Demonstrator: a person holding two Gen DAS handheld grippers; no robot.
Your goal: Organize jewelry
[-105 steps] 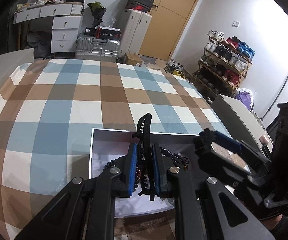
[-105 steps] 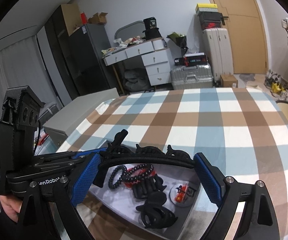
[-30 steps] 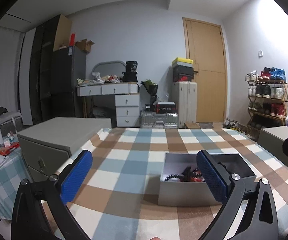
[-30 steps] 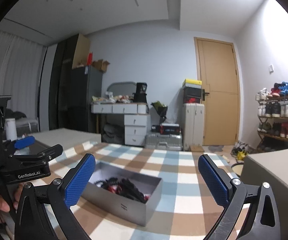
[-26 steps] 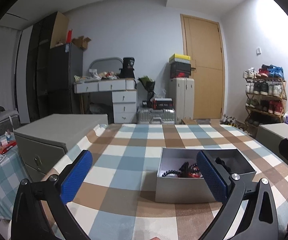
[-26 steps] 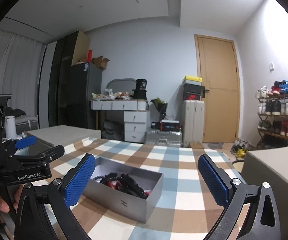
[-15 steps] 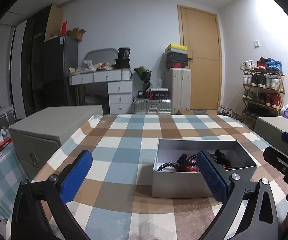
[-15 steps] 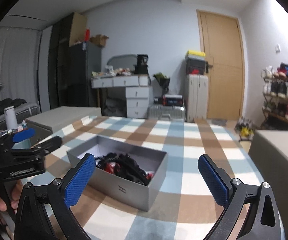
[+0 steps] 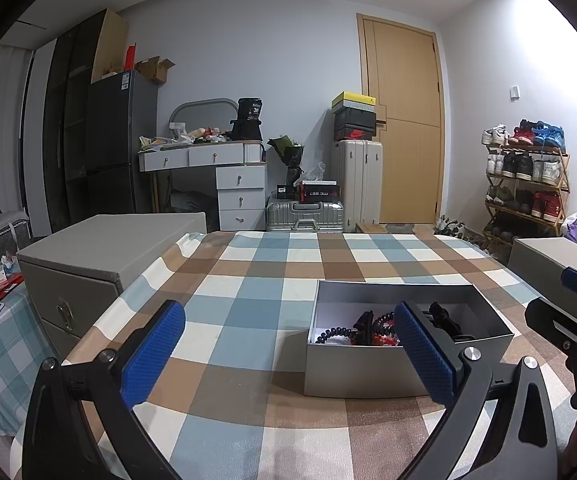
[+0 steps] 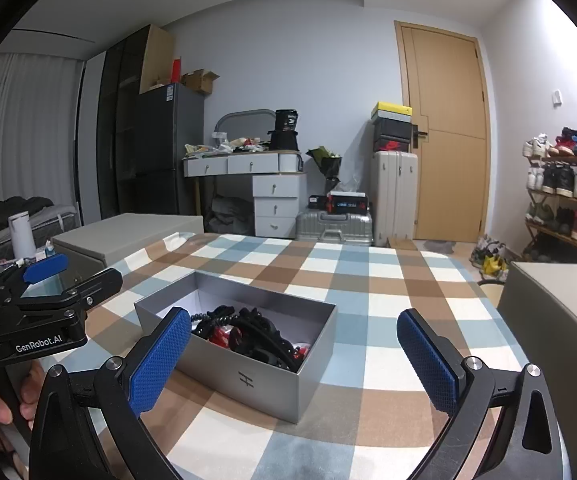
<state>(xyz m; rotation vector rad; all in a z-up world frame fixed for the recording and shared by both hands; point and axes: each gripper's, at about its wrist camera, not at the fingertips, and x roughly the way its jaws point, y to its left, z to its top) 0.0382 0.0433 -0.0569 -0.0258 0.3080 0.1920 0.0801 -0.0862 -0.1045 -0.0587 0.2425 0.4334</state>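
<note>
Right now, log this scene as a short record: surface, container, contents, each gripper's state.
surface: checked tablecloth in blue, brown and white
container: open grey box, no lid on it, standing on the cloth
contents: black and red jewelry pieces heaped inside; single items too tangled to tell apart
left gripper: open, empty, short of the box
right gripper: open, empty, short of the box

Both my wrist cameras sit low over the checked table point(image 9: 248, 312), facing the far door point(image 9: 402, 128). They share the grey box point(image 9: 368, 372) nearby: my left view sees its long side, my right a corner point(image 10: 298, 396).
</note>
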